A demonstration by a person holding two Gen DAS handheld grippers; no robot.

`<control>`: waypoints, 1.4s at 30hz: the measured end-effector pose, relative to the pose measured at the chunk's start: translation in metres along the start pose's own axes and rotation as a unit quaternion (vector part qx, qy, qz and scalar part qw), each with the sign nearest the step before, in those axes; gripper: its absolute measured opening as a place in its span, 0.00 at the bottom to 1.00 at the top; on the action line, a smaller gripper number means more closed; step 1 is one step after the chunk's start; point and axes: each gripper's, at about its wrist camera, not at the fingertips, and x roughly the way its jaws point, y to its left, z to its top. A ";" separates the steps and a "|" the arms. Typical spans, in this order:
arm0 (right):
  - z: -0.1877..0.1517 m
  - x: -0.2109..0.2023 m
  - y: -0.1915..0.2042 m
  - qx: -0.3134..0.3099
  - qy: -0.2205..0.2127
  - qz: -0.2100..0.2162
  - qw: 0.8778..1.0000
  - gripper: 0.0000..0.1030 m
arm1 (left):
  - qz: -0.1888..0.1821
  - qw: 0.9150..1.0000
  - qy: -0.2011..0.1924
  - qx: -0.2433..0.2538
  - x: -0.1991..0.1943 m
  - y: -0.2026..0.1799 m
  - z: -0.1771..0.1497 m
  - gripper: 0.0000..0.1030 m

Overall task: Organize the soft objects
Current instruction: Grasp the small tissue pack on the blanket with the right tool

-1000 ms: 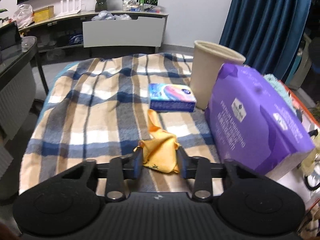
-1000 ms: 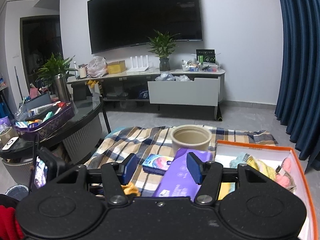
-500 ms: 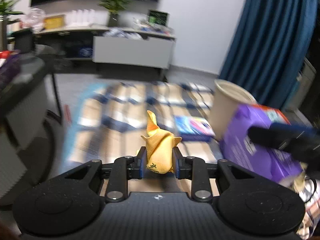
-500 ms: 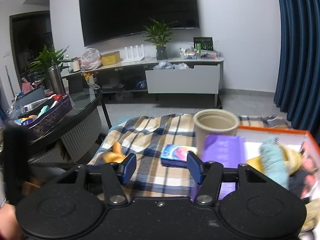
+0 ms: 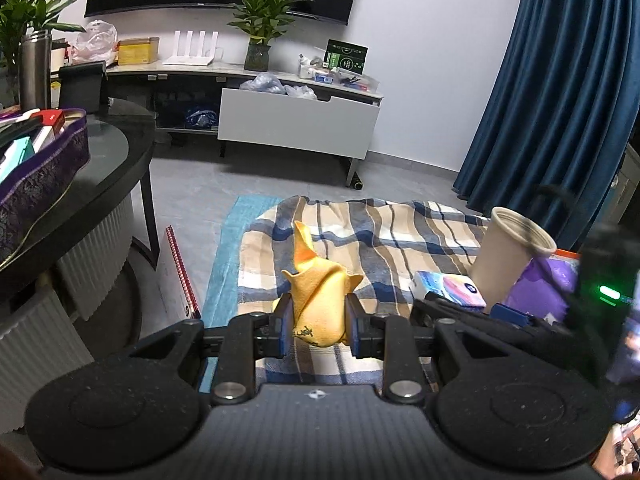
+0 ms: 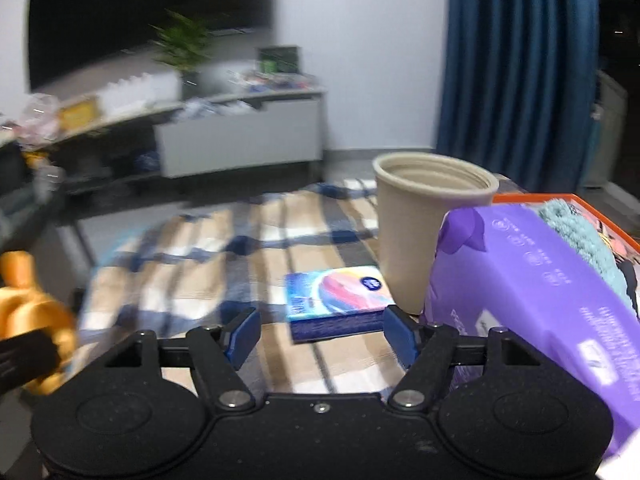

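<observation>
One yellow cloth [image 5: 318,312] sits pinched between the pads of the left hand-held gripper [image 5: 316,322], bunched into a lump with a pointed corner standing up and away from the camera, so its long axis runs roughly forward along the fingers. It is lifted clear of the plaid blanket [image 5: 384,240] that covers the surface below. In the right wrist view the same cloth shows as a blurred orange-yellow shape at the far left edge [image 6: 24,304]. The orange-rimmed box [image 6: 560,200], which already holds a teal fluffy item [image 6: 576,240], lies off to the right, beyond a purple pack [image 6: 540,280] and a beige cup [image 6: 420,232]. So the carry, as I judge it, must run rightward over or around those two. The right hand-held gripper [image 6: 320,334] is nearer the box; its jaws are spread wide and empty, aimed low over the blanket toward a small blue packet [image 6: 336,296] lying flat just ahead of it, beside the cup. The left one is held level, pointing forward over the blanket's near edge, with the right gripper's dark body crossing low at its right side.
</observation>
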 end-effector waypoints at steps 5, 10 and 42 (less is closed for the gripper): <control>0.005 0.034 0.007 0.005 0.017 -0.046 0.999 0.78 | -0.010 1.000 -0.001 -0.001 0.002 0.011 -0.003 0.27; 0.003 0.053 0.001 -0.002 0.026 -0.034 0.999 0.80 | -0.016 1.000 0.002 -0.009 0.005 0.016 -0.004 0.27; 0.031 0.066 0.008 0.028 0.036 0.047 0.998 0.63 | -0.008 1.000 -0.018 -0.020 0.000 0.014 0.004 0.27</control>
